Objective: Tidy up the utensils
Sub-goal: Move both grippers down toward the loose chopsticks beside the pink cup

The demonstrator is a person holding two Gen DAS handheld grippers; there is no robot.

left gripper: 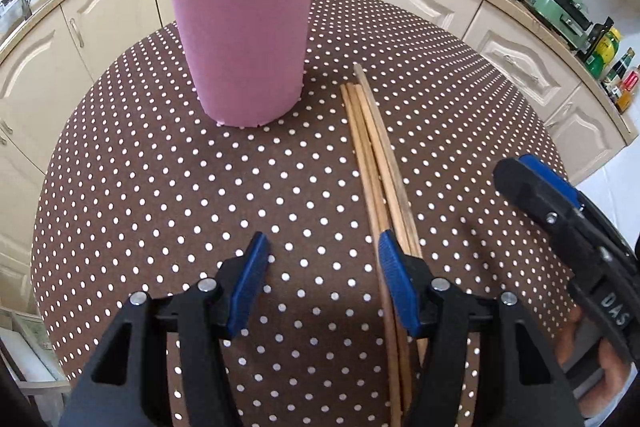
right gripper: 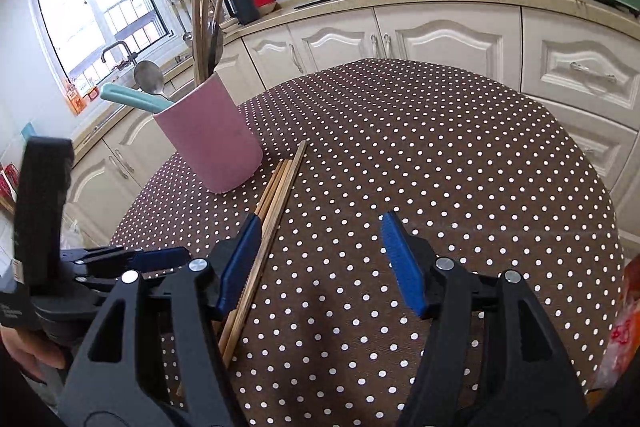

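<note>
While both grippers hover over polka-dot table, counts: one pink holder upright near far edge; four chopsticks flat on cloth just beside it, bundled, tips toward holder. Holder contents: one teal handle, one metal spoon, several wooden sticks, number unclear. Left gripper jaws apart, empty. Right gripper jaws apart, empty.
</note>
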